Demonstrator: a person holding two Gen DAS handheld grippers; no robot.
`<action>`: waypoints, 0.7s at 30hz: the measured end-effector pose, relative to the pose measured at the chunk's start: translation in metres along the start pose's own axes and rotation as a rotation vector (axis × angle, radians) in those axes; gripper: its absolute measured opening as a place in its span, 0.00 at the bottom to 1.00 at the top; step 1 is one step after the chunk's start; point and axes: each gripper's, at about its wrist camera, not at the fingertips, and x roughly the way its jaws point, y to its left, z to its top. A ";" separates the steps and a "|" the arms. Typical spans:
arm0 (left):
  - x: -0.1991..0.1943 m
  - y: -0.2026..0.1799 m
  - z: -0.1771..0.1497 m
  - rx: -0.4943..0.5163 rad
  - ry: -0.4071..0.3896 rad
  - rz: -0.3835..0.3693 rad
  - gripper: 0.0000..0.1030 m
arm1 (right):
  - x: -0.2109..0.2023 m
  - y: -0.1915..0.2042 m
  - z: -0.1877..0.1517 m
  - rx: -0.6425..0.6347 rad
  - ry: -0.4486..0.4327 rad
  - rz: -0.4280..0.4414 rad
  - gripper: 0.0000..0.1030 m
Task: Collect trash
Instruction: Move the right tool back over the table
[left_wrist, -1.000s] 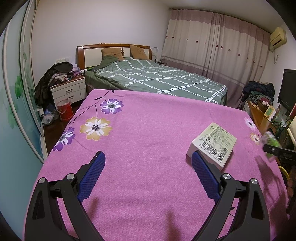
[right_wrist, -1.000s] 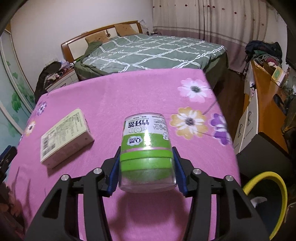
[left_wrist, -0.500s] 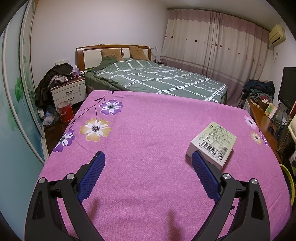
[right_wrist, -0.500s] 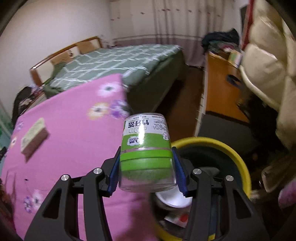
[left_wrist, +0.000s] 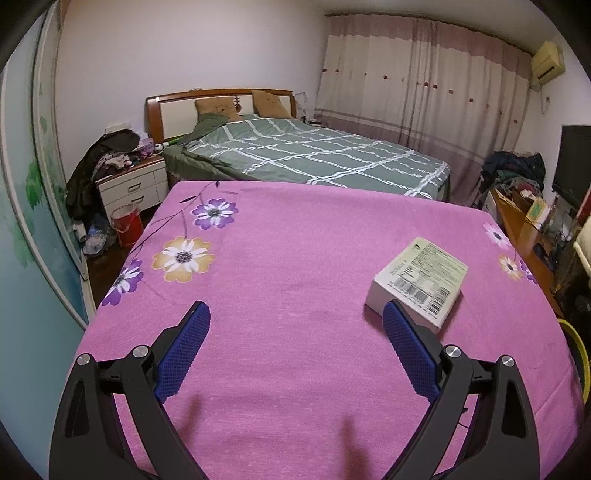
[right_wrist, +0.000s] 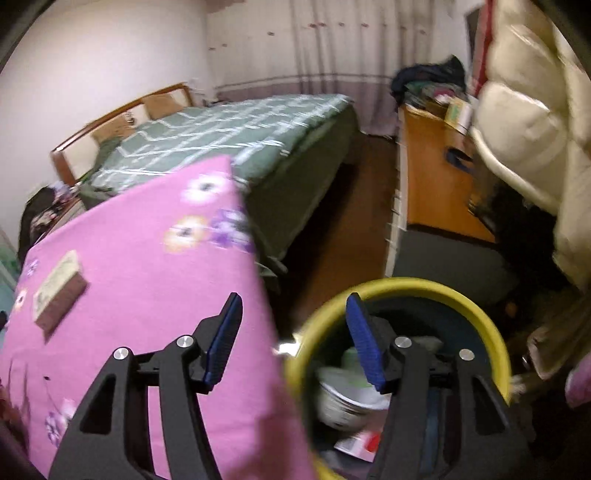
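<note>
Gone from the right gripper (right_wrist: 293, 317) is the green can it carried a moment ago; its jaws have just been opening and nothing sits between the blue pads now. That gripper hangs at the edge of the pink bedspread (right_wrist: 122, 280), one finger over the cloth, the other over the yellow-rimmed bin (right_wrist: 476, 314). Inside the bin lie a white-and-green container (right_wrist: 343, 391) and scraps of packaging; the view is blurred, so whether that container is the can cannot be told. Left gripper (left_wrist: 295, 317) unmoved, jaws spread wide and empty, low over the bedspread. White box (left_wrist: 421, 277) with a barcode label rests flat on the cloth, just beyond the left gripper's right fingertip (left_wrist: 397, 317).
</note>
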 end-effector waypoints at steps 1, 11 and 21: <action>0.001 -0.002 0.000 0.009 0.006 -0.006 0.90 | 0.003 0.011 0.002 -0.018 -0.004 0.017 0.55; 0.020 -0.050 0.013 0.143 0.144 -0.187 0.90 | 0.037 0.073 0.005 -0.171 0.043 0.093 0.56; 0.072 -0.100 0.039 0.296 0.217 -0.270 0.90 | 0.047 0.081 0.006 -0.122 0.090 0.109 0.56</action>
